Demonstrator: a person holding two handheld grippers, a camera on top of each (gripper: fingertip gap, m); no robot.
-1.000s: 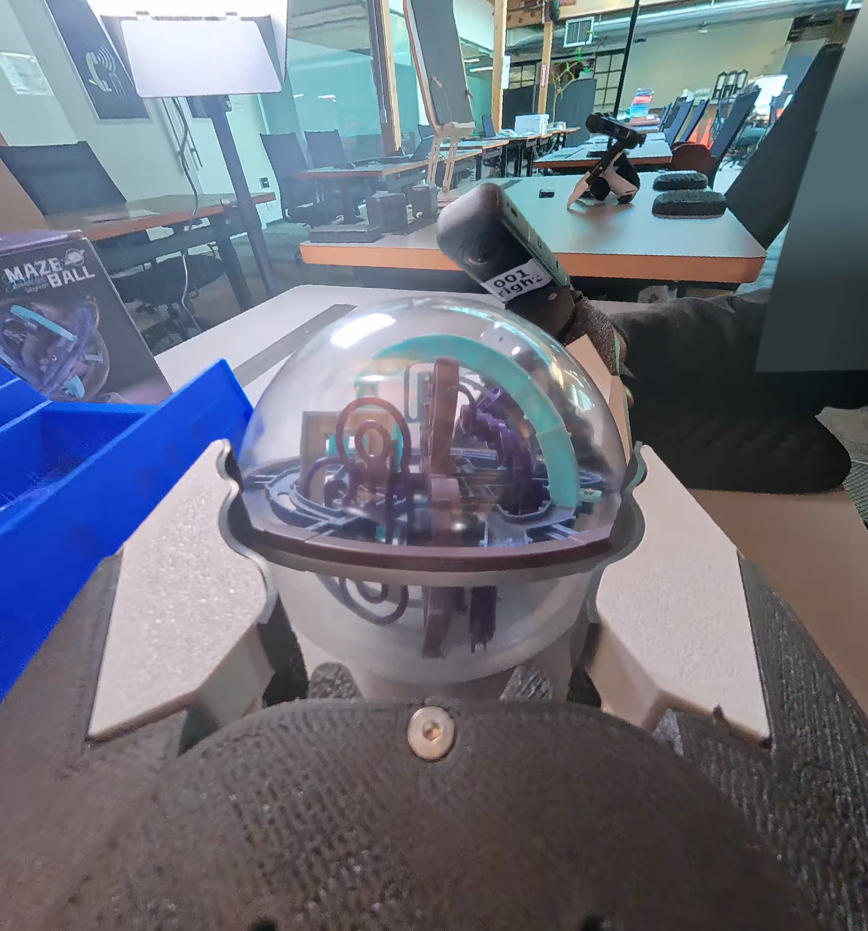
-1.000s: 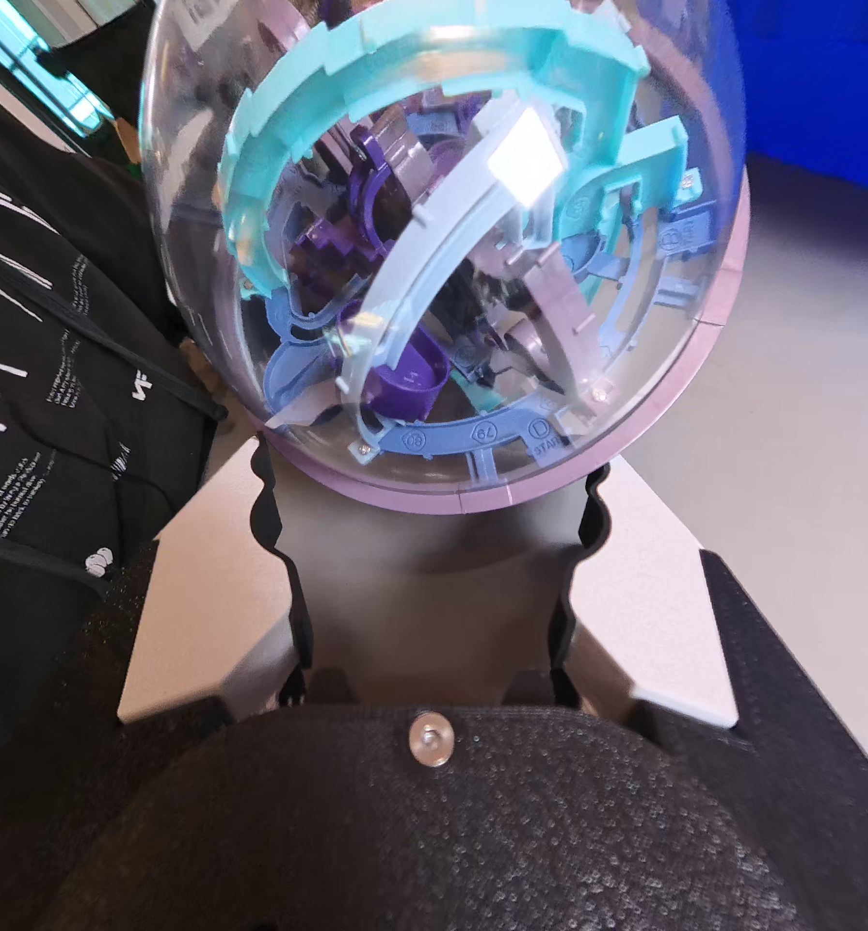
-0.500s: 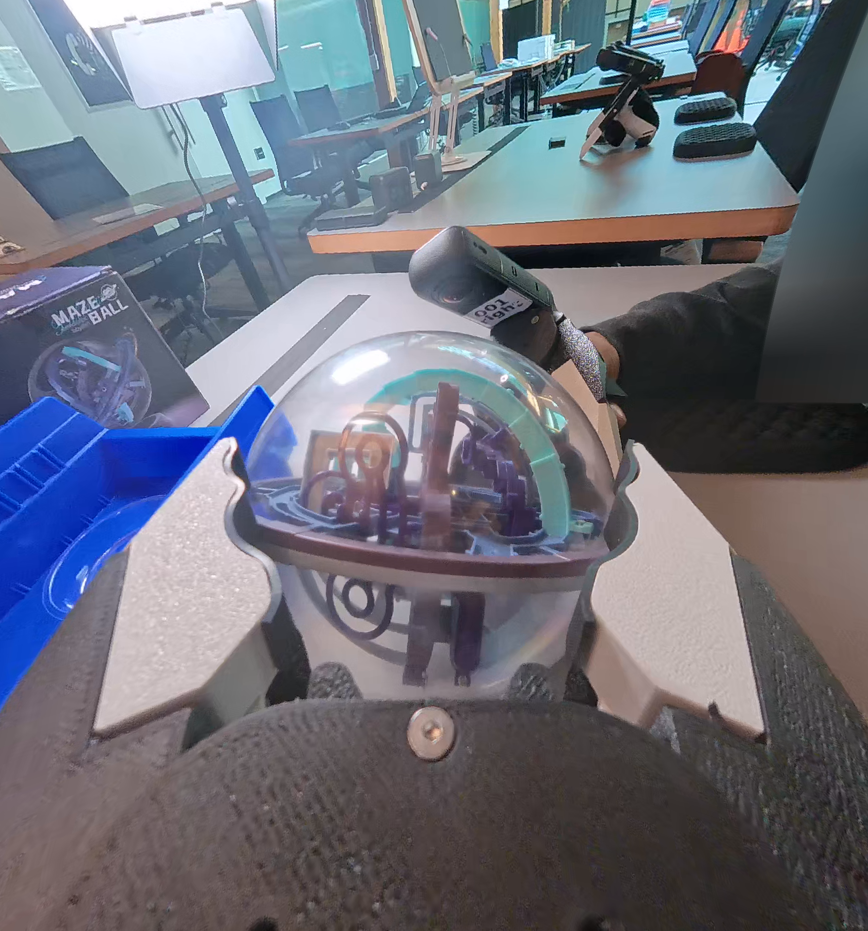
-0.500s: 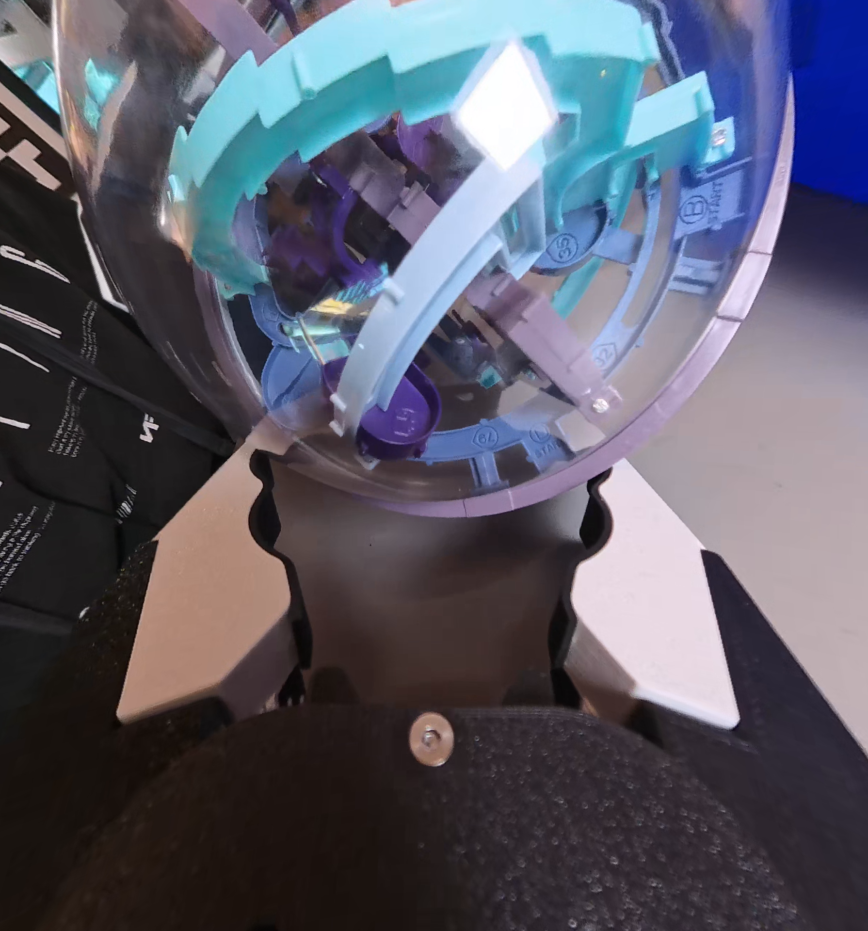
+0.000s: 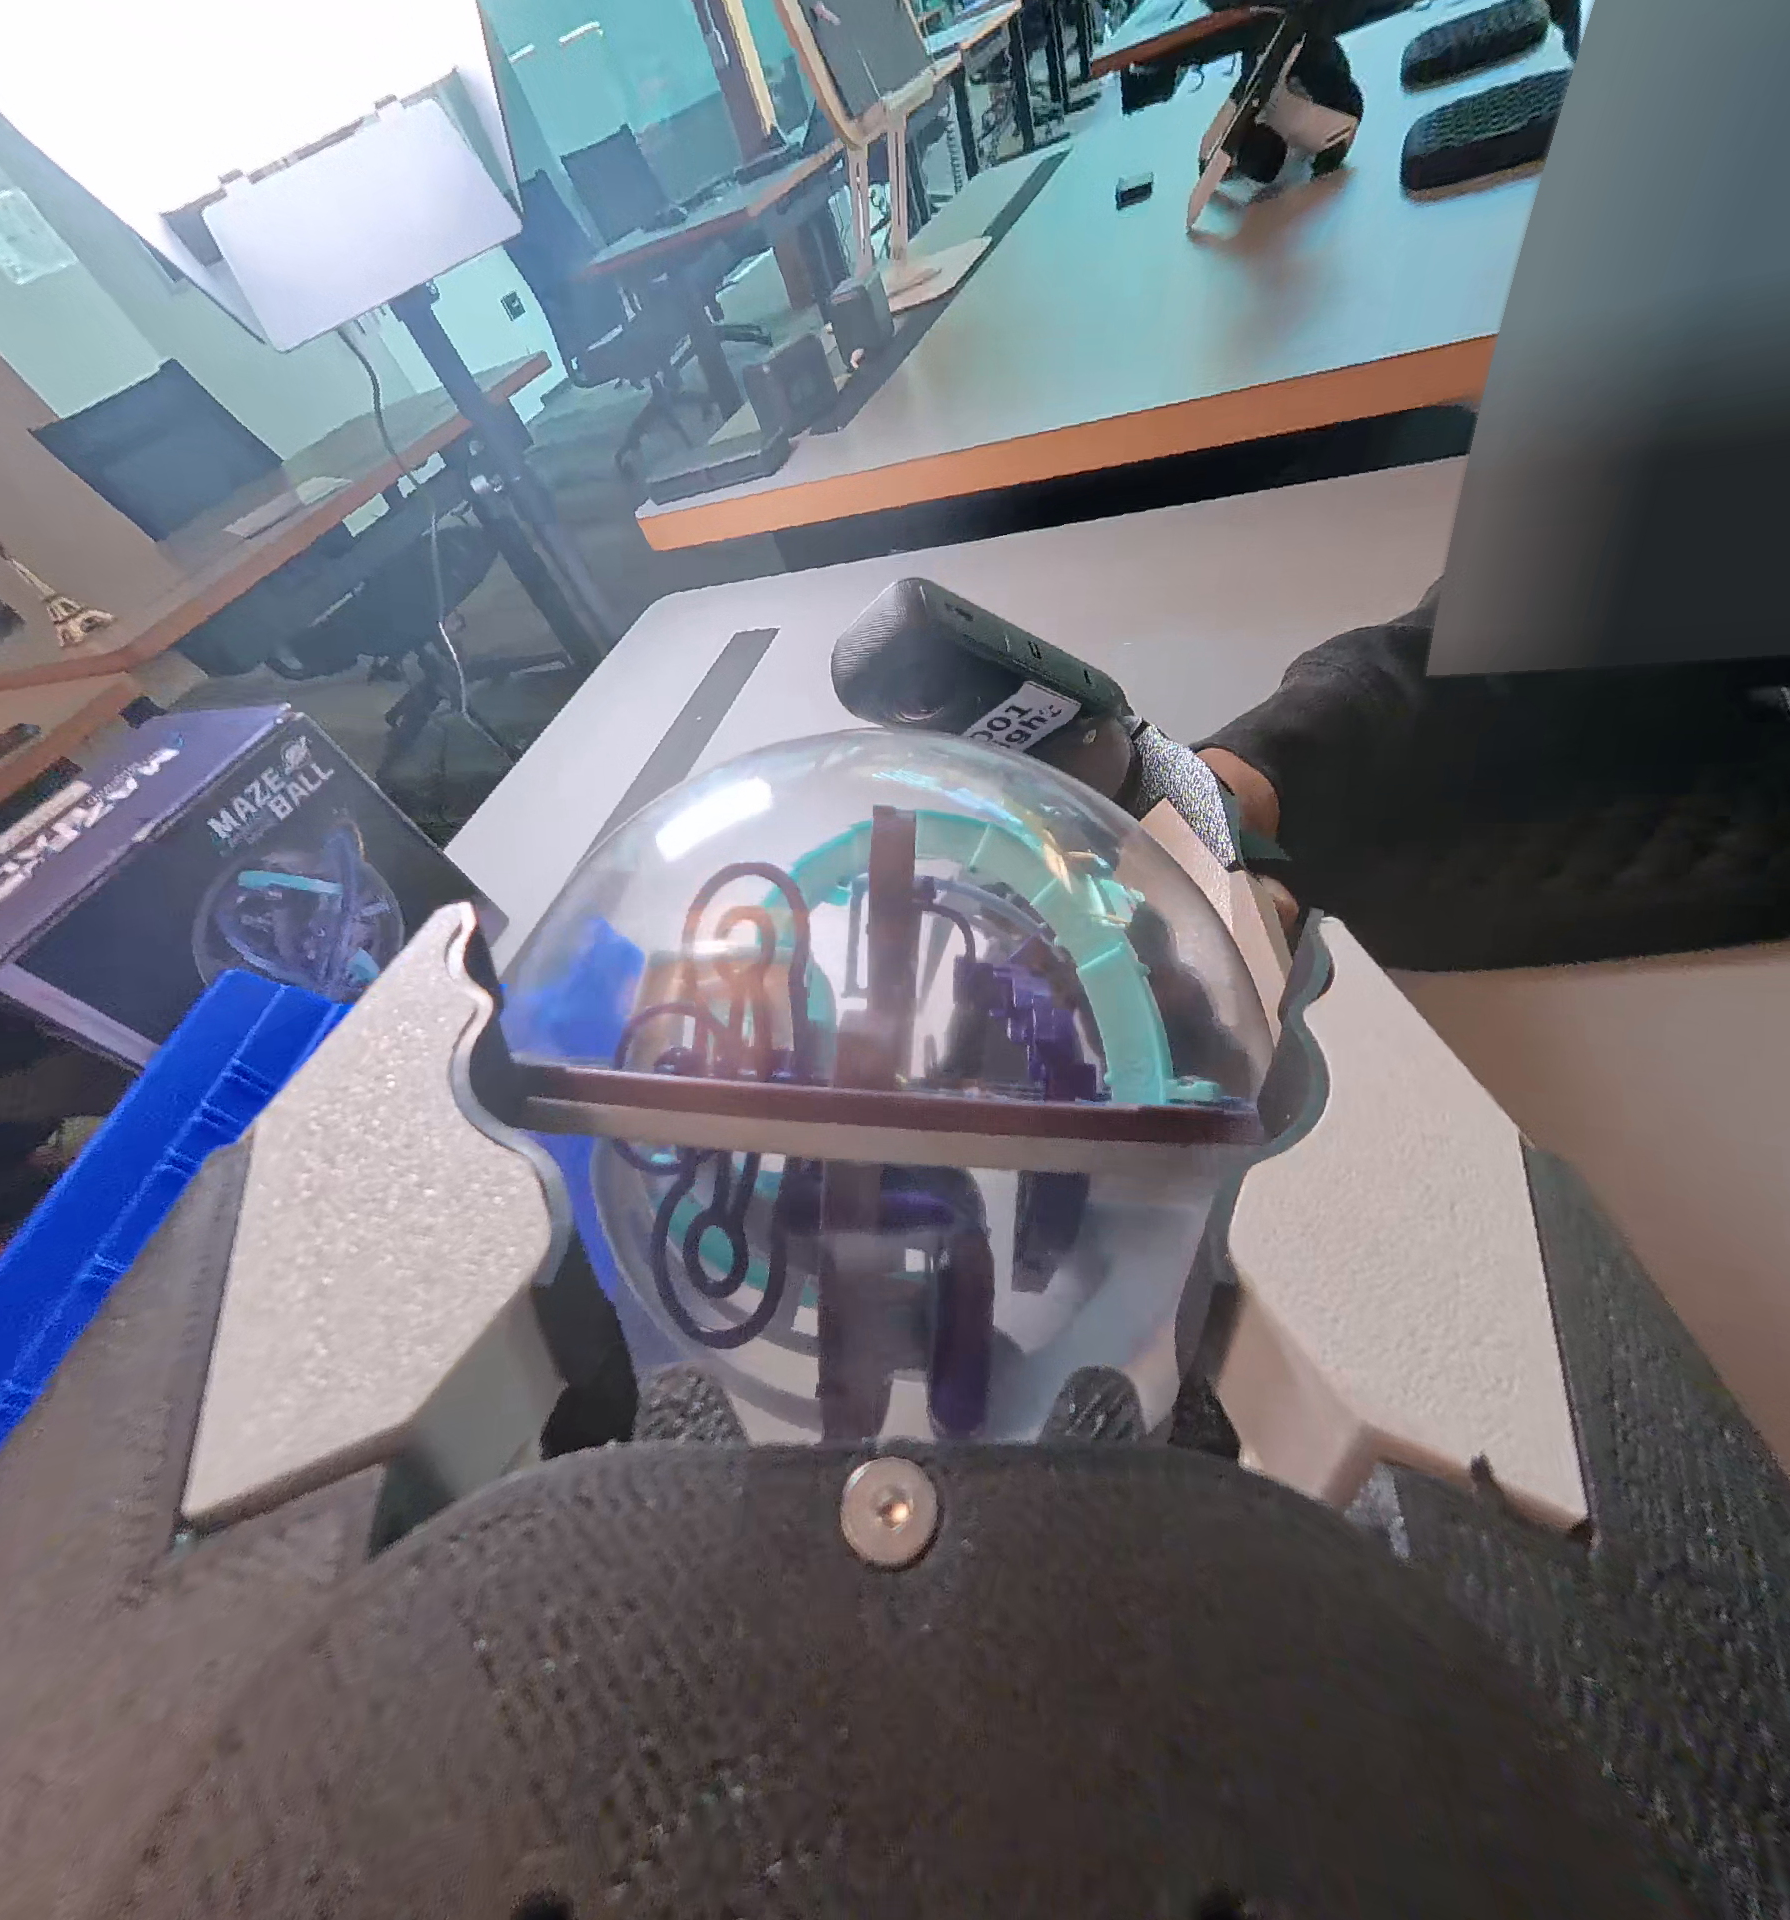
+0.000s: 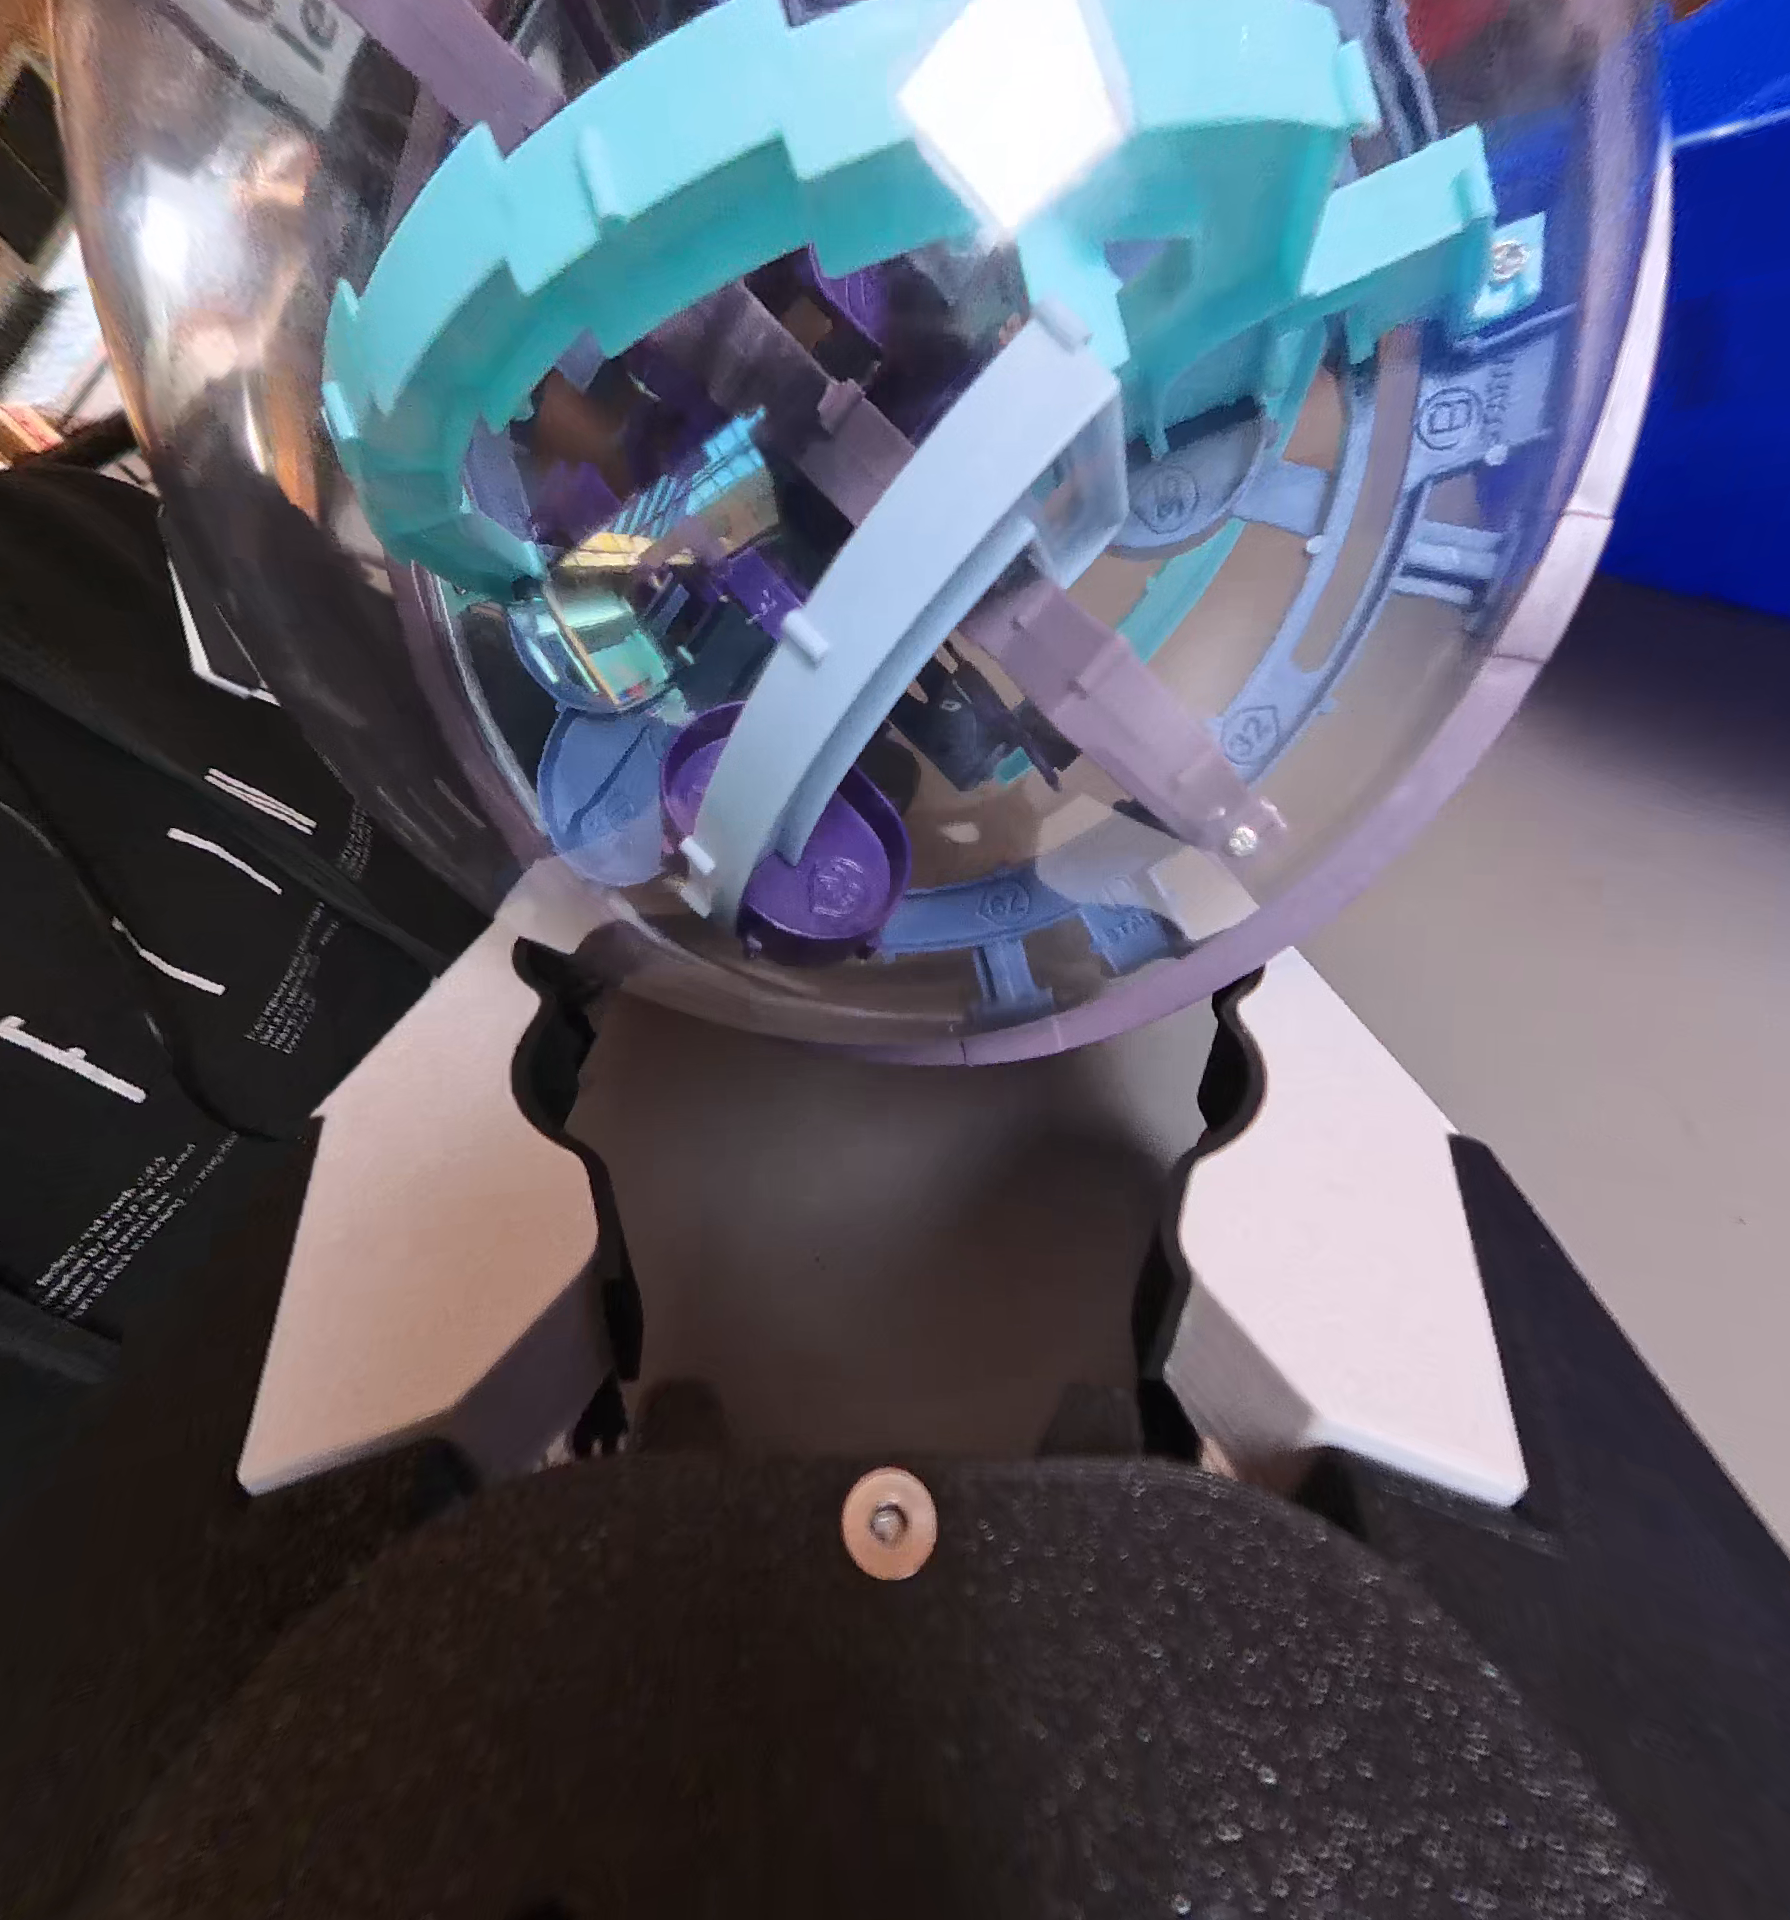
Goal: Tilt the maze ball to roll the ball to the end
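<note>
Both tongs grasp the clear maze ball (image 5: 875, 1049) above the tabletop (image 5: 1223, 613). The left tongs (image 5: 886, 997) clamp its equator rim; the right tongs (image 6: 886, 997) pinch its lower curve, beside the blue bin (image 5: 91, 1226).

Lettering on box (image 5: 143, 883), camera label (image 5: 1021, 717), maze tracks (image 6: 1005, 904)

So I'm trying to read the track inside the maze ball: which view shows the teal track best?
The right wrist view: the teal track fills the upper picture, notches sharp. The left wrist view shows it only as a thin arc behind the maze ball's dome glare.
</note>
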